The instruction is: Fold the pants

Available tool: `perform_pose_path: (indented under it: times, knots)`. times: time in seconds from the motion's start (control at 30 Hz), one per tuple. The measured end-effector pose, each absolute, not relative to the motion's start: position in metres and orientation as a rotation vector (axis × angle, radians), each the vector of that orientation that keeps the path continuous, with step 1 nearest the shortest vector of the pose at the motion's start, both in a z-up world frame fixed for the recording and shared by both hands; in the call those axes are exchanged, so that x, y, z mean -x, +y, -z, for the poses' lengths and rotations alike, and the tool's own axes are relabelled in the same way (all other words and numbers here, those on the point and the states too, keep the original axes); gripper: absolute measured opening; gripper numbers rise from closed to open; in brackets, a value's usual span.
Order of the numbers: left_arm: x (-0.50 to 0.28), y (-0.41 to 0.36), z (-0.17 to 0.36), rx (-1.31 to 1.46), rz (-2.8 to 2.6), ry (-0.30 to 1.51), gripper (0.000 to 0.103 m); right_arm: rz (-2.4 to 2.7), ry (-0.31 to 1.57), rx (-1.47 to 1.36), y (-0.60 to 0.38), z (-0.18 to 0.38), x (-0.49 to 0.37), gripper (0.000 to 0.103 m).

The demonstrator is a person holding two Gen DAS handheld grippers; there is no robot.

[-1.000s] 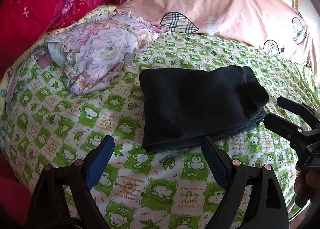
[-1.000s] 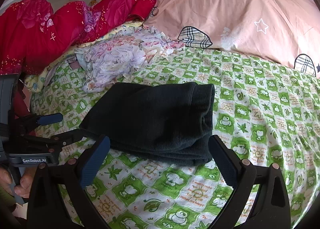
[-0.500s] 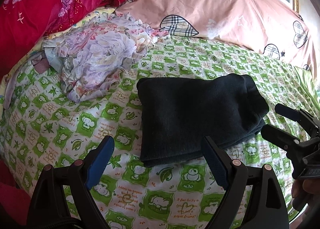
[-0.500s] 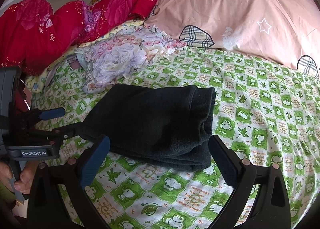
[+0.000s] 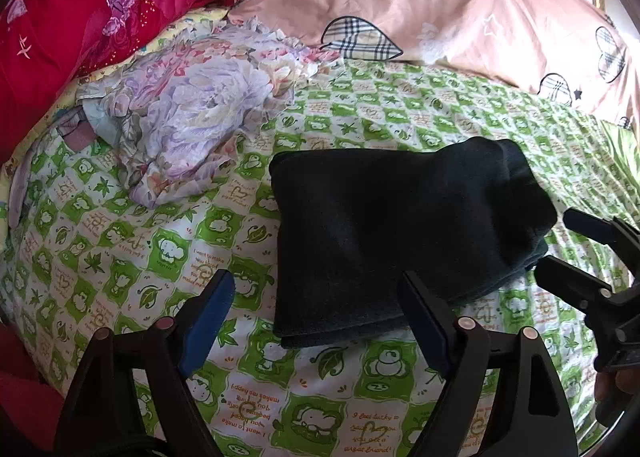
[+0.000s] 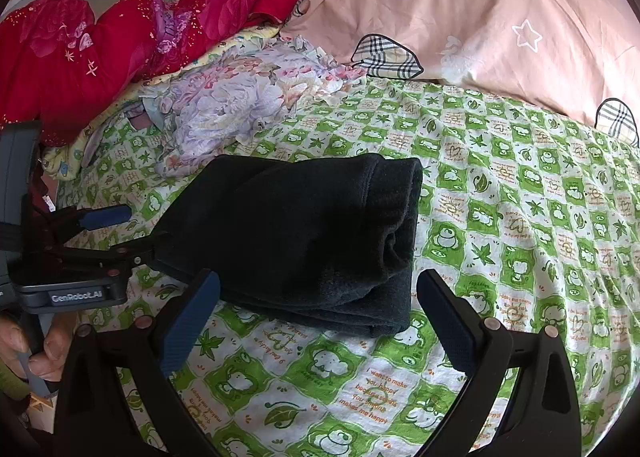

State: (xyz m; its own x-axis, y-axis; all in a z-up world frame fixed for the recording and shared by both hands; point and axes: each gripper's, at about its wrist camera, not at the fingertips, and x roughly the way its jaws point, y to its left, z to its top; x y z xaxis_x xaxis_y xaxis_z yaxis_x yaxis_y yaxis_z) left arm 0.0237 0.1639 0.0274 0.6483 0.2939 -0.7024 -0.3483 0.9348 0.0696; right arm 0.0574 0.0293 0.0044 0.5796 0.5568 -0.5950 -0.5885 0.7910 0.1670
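Dark folded pants (image 5: 400, 233) lie in a thick rectangle on the green-and-white checked sheet (image 5: 168, 257). My left gripper (image 5: 316, 281) hovers at their near left corner. Its jaws are closing, the corner lies between the blue pads, and the pads do not press on it. In the right wrist view the left gripper (image 6: 144, 227) sits at the left edge of the pants (image 6: 304, 233). My right gripper (image 6: 318, 281) stands wide open just before the pants' near right edge, with nothing pinched. In the left wrist view the right gripper (image 5: 556, 241) is by the rolled right end.
A crumpled floral garment (image 5: 192, 121) lies left of and behind the pants. Red bedding (image 5: 60, 41) is piled at the far left. A pink pillow with plaid hearts (image 5: 420, 1) runs along the back. A person's hand (image 6: 36, 349) holds the left gripper's handle.
My left gripper has edged towards the pants, so their near corner now sits between its fingers, and its jaws stand a little narrower. The right gripper has barely moved.
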Motion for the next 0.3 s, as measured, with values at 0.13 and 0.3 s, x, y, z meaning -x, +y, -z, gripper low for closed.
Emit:
perform_pose_path:
  times: [0.13,0.3]
  knots:
    - [-0.0250,0.1632,-0.0279,0.067,-0.390,0.800,0.080,-0.675,0.682,0.032,0.0266,-0.0030,-0.0572,0.099]
    - [-0.0246,0.1622,-0.0332,0.093,-0.398,0.801,0.085,-0.684,0.693,0.012,0.0230,-0.0018,-0.0562,0.099]
